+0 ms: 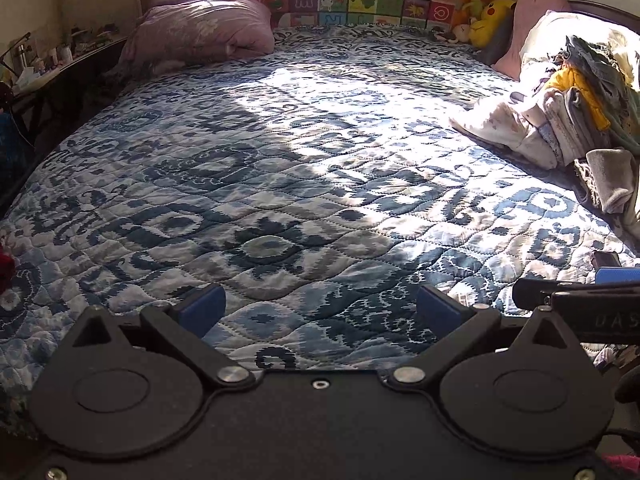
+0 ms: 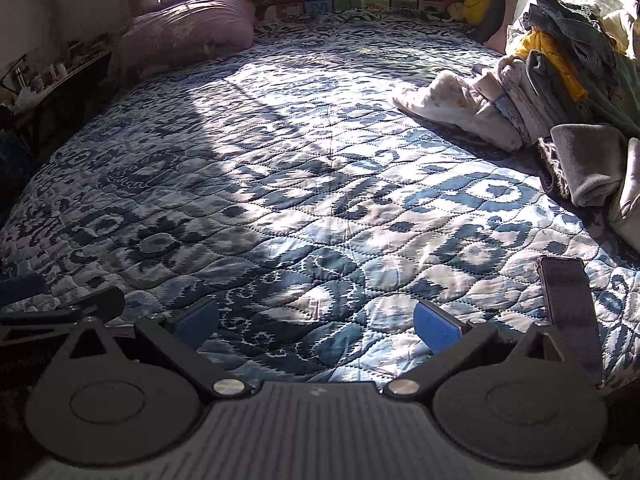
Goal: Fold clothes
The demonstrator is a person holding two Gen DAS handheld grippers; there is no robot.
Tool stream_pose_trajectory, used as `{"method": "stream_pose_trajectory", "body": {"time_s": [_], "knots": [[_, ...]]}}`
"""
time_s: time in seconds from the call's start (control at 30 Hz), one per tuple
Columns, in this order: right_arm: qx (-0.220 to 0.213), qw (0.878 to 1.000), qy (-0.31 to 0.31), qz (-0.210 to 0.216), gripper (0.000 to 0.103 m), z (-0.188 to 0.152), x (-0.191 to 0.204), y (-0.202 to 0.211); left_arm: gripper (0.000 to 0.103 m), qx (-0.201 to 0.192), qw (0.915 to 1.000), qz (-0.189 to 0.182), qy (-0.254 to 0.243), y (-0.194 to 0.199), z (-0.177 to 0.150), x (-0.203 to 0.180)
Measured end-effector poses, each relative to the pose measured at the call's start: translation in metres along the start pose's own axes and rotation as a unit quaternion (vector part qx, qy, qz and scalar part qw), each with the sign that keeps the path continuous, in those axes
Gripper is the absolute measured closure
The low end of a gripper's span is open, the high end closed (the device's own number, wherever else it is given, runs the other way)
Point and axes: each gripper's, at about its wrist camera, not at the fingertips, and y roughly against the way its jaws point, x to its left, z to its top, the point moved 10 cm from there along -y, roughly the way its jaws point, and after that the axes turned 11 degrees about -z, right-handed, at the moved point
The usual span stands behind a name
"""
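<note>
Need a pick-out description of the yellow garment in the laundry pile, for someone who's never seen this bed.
Start at the blue patterned quilt, then go to the clothes pile on its right side. The yellow garment sits high in the pile beneath dark denim, the only bright yellow piece among whites and greys.

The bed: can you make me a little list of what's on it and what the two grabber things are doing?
surface: blue patterned quilt
clothes: heap on the bed's right side, not yet touched
phone: dark phone lying flat on the quilt near the right gripper
pillow: purple pillow at far left
toy: yellow plush in the far corner
left gripper: fingers wide apart, holding nothing
right gripper: fingers wide apart, holding nothing
</note>
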Motion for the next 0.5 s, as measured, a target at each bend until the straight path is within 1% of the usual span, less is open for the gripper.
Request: {"method": "stream_pose_trajectory", "body": {"time_s": [0.13,0.4,0.5], "knots": [[-0.004,1.000,0.005,-0.004,0.000,0.0015,0.0011,0.0031,0.000,-0.001,1.0000,-0.002,0.006,0.0024,0.0000,0.0017],[-0.005,1.000,0.005,0.003,0.000,0.0016,0.0039,0.0047,0.000,-0.005,0.9998,-0.008,0.020,0.0078,0.0004,0.0041],[-0.005,1.000,0.006,0.004,0.000,0.0015,0.0050,0.0046,0.000,-0.009,0.9998,-0.002,0.015,0.0080,0.0002,0.0046]]}}
